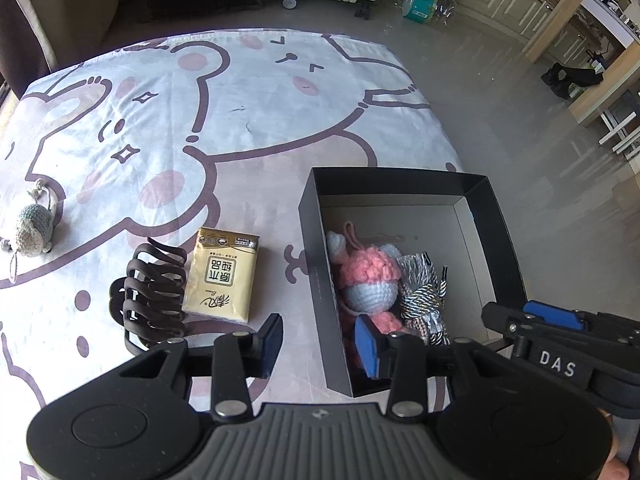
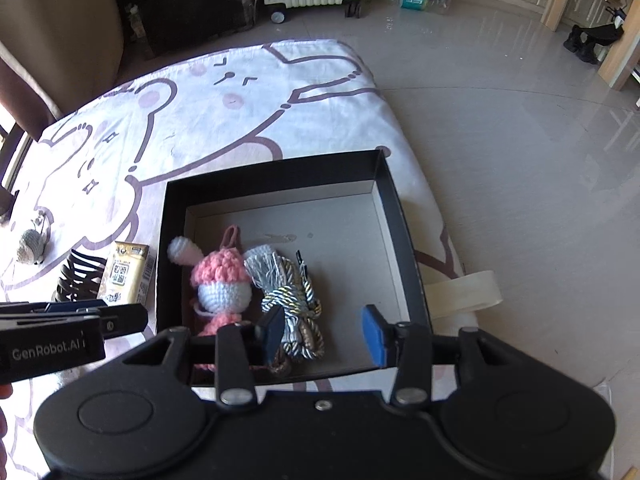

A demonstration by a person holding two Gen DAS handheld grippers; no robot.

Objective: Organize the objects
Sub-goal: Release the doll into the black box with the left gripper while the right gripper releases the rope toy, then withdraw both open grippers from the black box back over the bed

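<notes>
Left wrist: "DAS" on right gripper (image 1: 536,320)

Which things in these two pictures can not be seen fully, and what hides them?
- Pink crochet doll: its lower part, right wrist view, is behind the right gripper.
- Cord bundle: its near end, left wrist view, is behind the left gripper.
- Tissue pack: its right side, right wrist view, is behind the black box wall.
- Grey crochet toy: too small for detail.
</notes>
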